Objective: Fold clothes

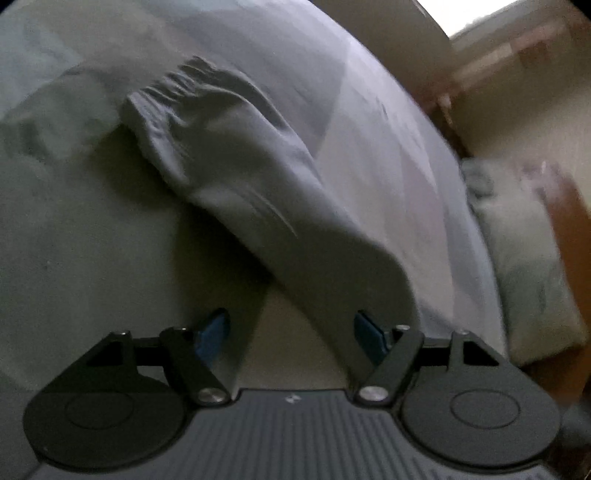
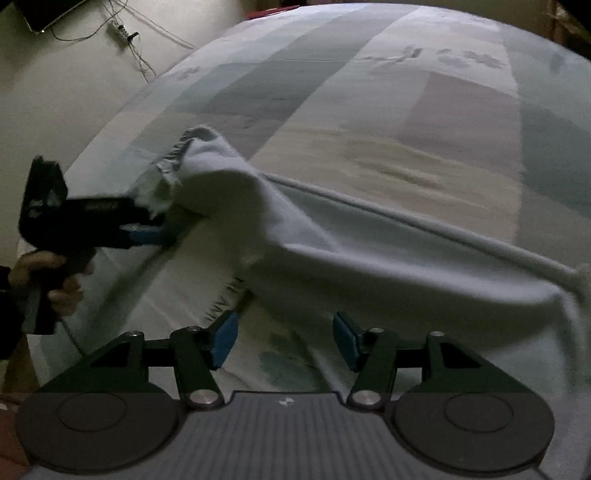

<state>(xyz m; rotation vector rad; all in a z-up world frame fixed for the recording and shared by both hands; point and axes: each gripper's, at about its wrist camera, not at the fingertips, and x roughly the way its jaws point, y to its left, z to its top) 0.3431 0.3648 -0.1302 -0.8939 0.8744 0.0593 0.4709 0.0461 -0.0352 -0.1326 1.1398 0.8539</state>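
A light grey garment (image 2: 369,280) lies spread on the bed. One sleeve with a gathered elastic cuff (image 1: 173,88) is raised and folded across the garment's body. In the left wrist view the sleeve (image 1: 251,192) runs down between the fingers of my left gripper (image 1: 291,332), close to the right blue pad (image 1: 369,338); the jaws stand wide apart, open. The right wrist view shows the same cuff (image 2: 192,144) raised, with my left gripper (image 2: 147,232) beside it, held by a hand (image 2: 55,284). My right gripper (image 2: 286,339) hovers open over the garment's near part, holding nothing.
The bed carries a sheet (image 2: 443,110) in pale colour blocks. Its left edge drops to a light floor with cables and a power strip (image 2: 118,31). A pale pillow or bundle (image 1: 528,258) and brown wooden furniture (image 1: 569,221) lie to the right in the left wrist view.
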